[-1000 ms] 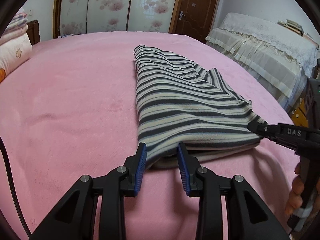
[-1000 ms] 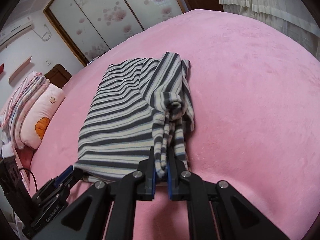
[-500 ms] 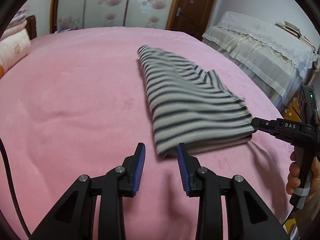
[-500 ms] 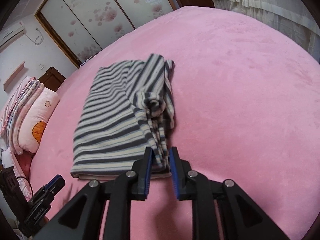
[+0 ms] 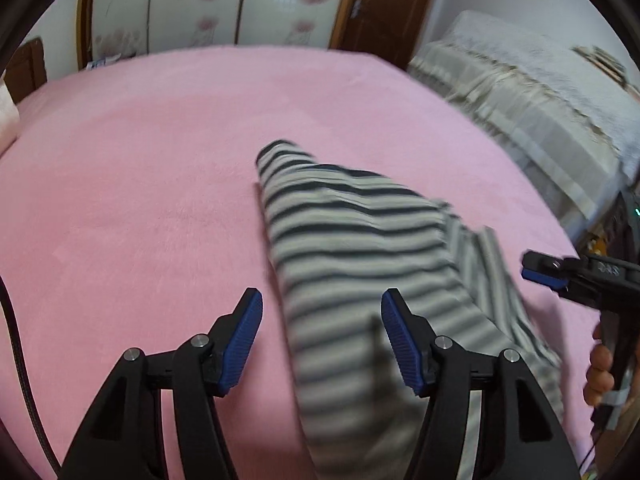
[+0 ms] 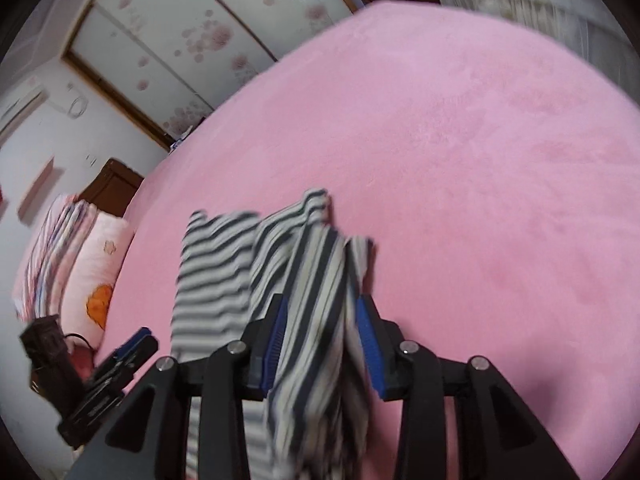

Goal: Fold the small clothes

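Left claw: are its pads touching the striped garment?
Apart. In the left wrist view the left claw stands open, pink blanket showing between its left pad and the striped garment.

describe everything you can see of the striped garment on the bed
The striped garment is soft knit-looking cloth in dark and cream bands, folded into a narrow wedge with a bunched layer along one side. It lies on the pink blanket, blurred by motion. Its near end runs between the left gripper, whose jaws have just been opening and stand clear of it, and the right gripper, also just opening; whether those pads touch the cloth is unclear.
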Demonstrator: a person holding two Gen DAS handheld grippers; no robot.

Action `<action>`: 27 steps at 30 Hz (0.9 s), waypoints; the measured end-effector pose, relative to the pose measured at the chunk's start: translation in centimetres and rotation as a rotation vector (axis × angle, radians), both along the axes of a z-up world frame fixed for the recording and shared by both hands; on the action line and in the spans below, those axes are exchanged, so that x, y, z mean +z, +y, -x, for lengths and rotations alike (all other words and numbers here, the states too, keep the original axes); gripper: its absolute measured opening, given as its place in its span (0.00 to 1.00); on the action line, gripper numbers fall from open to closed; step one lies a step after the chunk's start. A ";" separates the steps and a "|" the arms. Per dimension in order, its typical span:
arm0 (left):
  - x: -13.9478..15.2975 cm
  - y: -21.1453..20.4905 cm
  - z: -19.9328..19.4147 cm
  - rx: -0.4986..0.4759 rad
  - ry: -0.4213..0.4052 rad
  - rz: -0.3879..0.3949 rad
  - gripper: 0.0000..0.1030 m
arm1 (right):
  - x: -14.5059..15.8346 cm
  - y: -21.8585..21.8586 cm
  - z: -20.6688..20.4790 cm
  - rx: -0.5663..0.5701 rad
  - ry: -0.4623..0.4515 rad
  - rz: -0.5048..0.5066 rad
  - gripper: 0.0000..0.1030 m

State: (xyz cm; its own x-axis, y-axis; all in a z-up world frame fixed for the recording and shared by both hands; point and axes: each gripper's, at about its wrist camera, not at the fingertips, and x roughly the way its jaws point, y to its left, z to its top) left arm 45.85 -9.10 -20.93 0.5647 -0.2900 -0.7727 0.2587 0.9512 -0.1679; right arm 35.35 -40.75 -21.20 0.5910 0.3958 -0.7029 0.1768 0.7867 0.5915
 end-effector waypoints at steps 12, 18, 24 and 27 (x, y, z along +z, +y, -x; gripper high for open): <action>-4.1 0.0 -5.8 0.064 0.098 0.019 0.58 | -1.3 2.1 -3.3 0.079 -0.038 0.127 0.09; -5.3 -0.7 -5.2 0.058 0.056 -0.045 0.53 | -3.1 1.0 -1.9 -0.009 -0.051 0.127 0.07; -5.9 -1.1 -4.6 0.050 0.038 -0.065 0.54 | -3.7 1.1 -1.1 -0.056 -0.060 0.139 0.07; -5.6 -0.9 -4.5 0.046 0.041 -0.069 0.56 | -3.8 1.2 -1.1 -0.049 -0.049 0.158 0.07</action>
